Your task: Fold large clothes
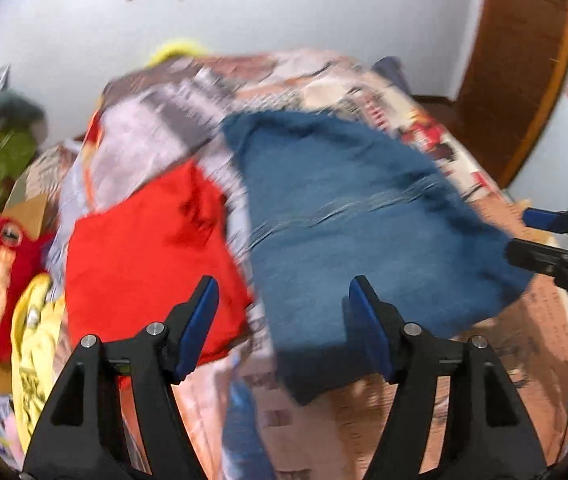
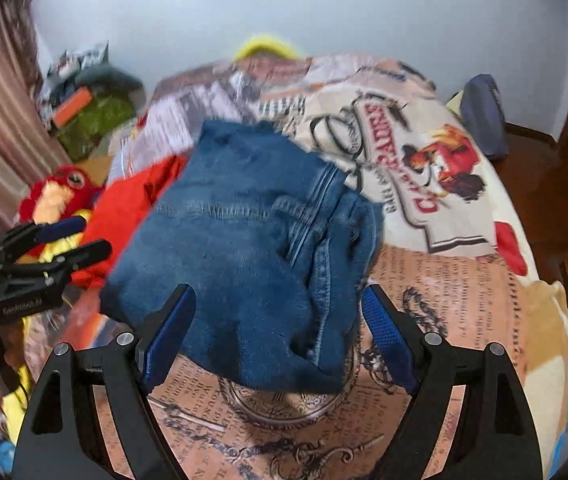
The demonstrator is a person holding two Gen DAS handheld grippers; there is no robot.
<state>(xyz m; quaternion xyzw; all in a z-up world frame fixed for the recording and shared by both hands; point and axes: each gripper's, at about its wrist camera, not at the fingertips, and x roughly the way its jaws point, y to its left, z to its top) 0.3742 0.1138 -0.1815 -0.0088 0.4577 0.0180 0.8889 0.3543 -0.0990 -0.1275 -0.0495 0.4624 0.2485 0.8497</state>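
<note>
Both tongs stand open and hold nothing — the left tongs (image 1: 284,300) and the right tongs (image 2: 278,308) hang above the near edge of the folded jeans (image 2: 244,248). The jeans lie on the bed (image 2: 464,300) — a red garment (image 1: 144,248) just to their left, a red plush (image 2: 60,196) farther left.

A bed covered by a printed beige-and-tan blanket (image 2: 464,280) with newspaper lettering carries the clothes. Folded blue denim jeans (image 2: 244,248) lie across its middle. Just beside them on the left rests a bright red cloth garment (image 1: 144,260), its edge touching the jeans.
</note>
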